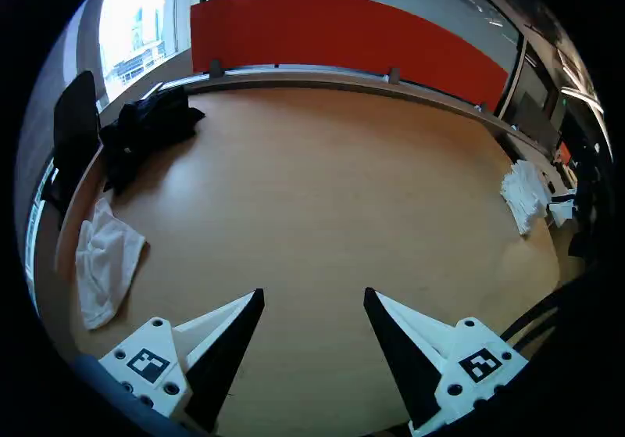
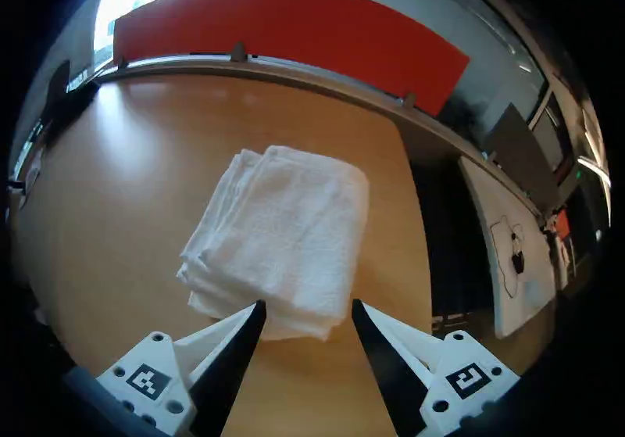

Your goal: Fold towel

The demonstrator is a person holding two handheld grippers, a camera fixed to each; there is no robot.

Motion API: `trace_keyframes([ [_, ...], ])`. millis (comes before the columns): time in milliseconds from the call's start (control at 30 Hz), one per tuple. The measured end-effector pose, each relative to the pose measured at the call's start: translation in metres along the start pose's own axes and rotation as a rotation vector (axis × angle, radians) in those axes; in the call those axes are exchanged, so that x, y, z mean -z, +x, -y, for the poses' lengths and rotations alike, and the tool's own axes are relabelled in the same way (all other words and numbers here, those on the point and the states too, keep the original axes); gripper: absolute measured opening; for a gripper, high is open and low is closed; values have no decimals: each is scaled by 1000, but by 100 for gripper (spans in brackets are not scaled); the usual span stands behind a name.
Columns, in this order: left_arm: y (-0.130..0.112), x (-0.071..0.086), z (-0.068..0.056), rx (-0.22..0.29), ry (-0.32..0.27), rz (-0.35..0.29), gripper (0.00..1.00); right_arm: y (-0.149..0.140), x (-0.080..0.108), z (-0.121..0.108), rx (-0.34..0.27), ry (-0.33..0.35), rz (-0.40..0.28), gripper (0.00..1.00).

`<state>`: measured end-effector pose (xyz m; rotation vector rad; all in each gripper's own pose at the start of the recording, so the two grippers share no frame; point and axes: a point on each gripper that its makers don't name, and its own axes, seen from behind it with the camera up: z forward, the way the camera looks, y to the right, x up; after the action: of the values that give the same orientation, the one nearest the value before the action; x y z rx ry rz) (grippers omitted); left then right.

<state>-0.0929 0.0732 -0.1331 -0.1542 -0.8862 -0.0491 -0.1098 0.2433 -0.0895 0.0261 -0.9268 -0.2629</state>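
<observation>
Chair (image 1: 74,124): dark and empty, it stands off the table's far left corner, in front of a bright window.
Crumpled towel (image 1: 105,261): white and unfolded, it lies bunched at the left edge of the table (image 1: 328,195), part of it drooping over the rim.
Black garment (image 1: 148,128): it lies heaped at the far left corner, just beyond the crumpled towel and apart from it.
Left gripper (image 1: 312,291): it is poised over the near edge with its jaws spread wide. There is bare wood between the fingers and nothing in its hold.
Red partition (image 1: 344,34): it runs along the table's far edge, above a grey rail.
Folded towel (image 2: 285,234): a neat white stack, it sits near the table's right edge in the right gripper view. The same edge carries a white pile in the left gripper view.
Right gripper (image 2: 308,303): its jaws gape and grip nothing. The fingertips meet the stack's near edge, though whether they touch it cannot be told.
White panel (image 2: 508,257): it stands beyond the table's right edge, across a dark gap.
</observation>
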Motion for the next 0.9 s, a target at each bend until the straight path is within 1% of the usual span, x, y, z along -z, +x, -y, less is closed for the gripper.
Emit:
trace_keyframes([
  [200, 0, 1, 2, 4, 4, -2, 95, 17, -2, 24, 2, 43, -34, 84],
  [467, -1, 3, 7, 12, 10, -4, 95, 35, -8, 57, 21, 101, -60, 83],
  [567, -2, 4, 9, 16, 14, -4, 95, 38, -10, 67, 33, 117, -61, 79],
  [667, -3, 5, 12, 19, 17, -4, 95, 39, -13, 73, 41, 129, -59, 71],
  [833, -5, 5, 15, 24, 20, -3, 95, 39, -15, 77, 45, 136, -57, 60],
  [900, -5, 5, 15, 26, 20, -2, 95, 39, -16, 79, 45, 140, -56, 58],
])
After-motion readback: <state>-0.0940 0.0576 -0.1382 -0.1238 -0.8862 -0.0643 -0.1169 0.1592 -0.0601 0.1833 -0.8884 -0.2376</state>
